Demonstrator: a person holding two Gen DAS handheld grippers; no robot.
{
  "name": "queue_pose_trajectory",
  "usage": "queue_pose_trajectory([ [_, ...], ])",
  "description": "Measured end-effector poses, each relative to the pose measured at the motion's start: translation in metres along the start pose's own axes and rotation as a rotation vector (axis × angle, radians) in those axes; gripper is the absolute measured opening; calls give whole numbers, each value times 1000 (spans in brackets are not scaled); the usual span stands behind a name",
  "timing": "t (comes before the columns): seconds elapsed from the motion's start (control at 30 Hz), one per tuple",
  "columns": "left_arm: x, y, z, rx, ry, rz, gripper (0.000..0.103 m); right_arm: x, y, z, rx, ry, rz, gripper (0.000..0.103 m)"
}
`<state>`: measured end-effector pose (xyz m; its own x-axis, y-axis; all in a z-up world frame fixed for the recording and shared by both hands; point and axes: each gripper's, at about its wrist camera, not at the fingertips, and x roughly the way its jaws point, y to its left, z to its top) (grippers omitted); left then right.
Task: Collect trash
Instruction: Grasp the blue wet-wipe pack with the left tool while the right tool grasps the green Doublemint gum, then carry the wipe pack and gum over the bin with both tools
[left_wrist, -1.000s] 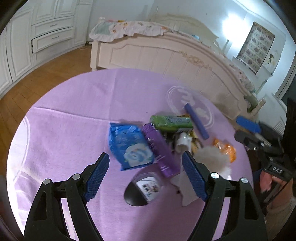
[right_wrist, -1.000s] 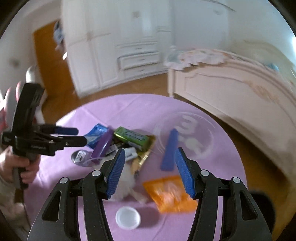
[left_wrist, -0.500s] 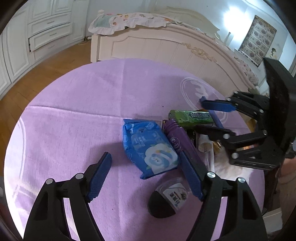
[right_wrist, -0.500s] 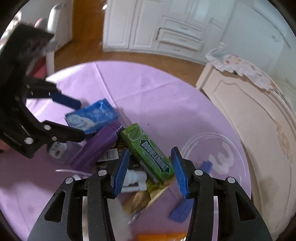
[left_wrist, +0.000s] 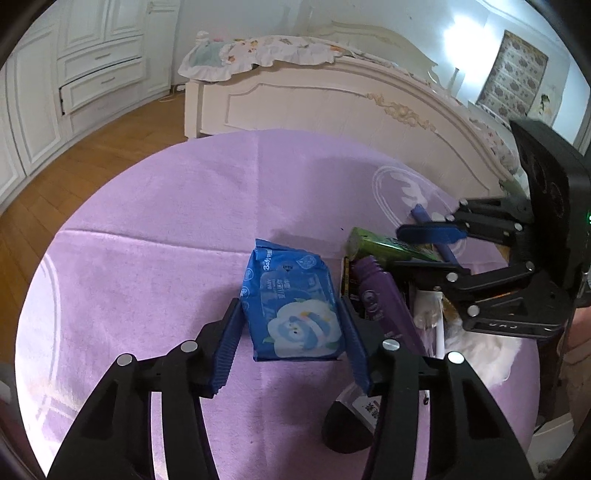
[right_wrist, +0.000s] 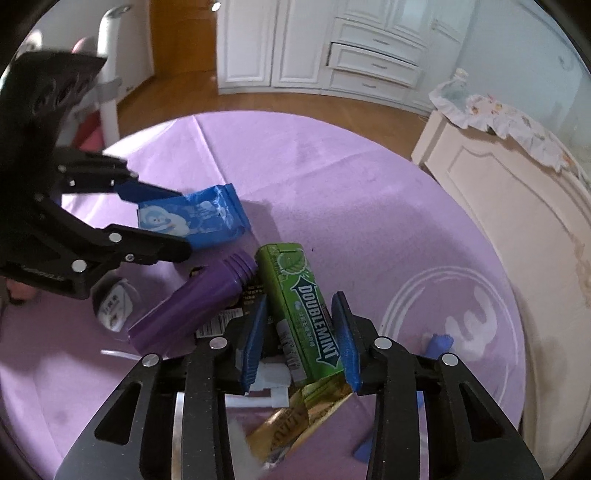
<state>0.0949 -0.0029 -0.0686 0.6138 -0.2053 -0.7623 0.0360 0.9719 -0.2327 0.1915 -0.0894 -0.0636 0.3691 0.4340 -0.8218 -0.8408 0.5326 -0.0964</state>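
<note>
A round table under a purple tablecloth (left_wrist: 147, 229) holds a heap of litter beside a cream bed footboard (left_wrist: 314, 99). The left gripper (left_wrist: 291, 332) has its jaws around a blue baby-wipes packet (left_wrist: 291, 306), pads at its sides; whether they press it I cannot tell. The right gripper (right_wrist: 301, 339) straddles a green Doublemint gum pack (right_wrist: 299, 302), jaws apart with gaps either side. A purple bottle (right_wrist: 192, 302) lies between the two packs, over a black wrapper
</note>
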Motion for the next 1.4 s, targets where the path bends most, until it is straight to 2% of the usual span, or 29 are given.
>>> queue_pose_trajectory([
  [0.1,-8,7,2,-32,-23,-35,44,-11,-6,-3,67,-38,20,31],
  [0.17,-15,6,3,-31,-44,-36,44,-21,-13,-6,127,-72,38,20],
  [0.3,-30,-1,6,-26,-77,-58,44,-36,-19,-14,200,-115,47,20],
  [0.43,-34,-9,8,-14,-83,-61,44,-33,-19,-17,185,-79,-6,19],
  [0.7,-32,-11,5,-18,-63,-70,44,0,-11,-16,148,62,-15,22],
  [0.87,-37,-15,4,-7,-69,-71,44,-18,-14,-21,229,-41,-8,21],
  [1.1,-48,-46,12,43,-108,-112,44,-91,-28,-43,424,-280,8,21],
  [1.23,-49,-80,18,90,-115,-165,44,-135,-35,-77,549,-392,17,21],
  [1.4,-41,-133,23,170,-106,-222,44,-170,-45,-128,680,-466,-28,21],
])
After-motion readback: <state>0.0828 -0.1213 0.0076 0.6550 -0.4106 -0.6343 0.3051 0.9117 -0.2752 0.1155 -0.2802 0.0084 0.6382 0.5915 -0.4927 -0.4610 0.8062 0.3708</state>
